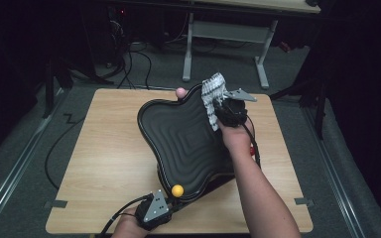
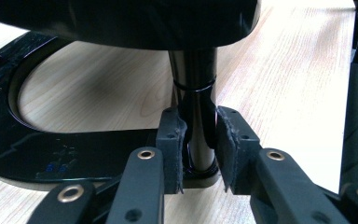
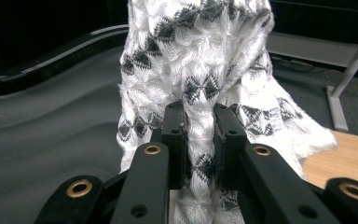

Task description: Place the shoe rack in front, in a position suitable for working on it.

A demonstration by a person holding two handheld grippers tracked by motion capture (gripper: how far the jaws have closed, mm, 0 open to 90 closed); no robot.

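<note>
My left gripper (image 2: pixel 199 149) pinches the glossy black tray's post (image 2: pixel 196 116) to steady it, while my right gripper (image 3: pixel 199 140), jaws clamping the white-and-black patterned cloth (image 3: pixel 200 60), probably wipes the black wavy-edged ribbed tray (image 1: pixel 178 144).

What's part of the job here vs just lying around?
In use:
- black wavy tray, tilted
- its black stem, clamped by the left gripper
- white patterned cloth, pinched in the right gripper, against the tray

Lying about:
- yellow ball
- pink ball
- second table behind
</note>
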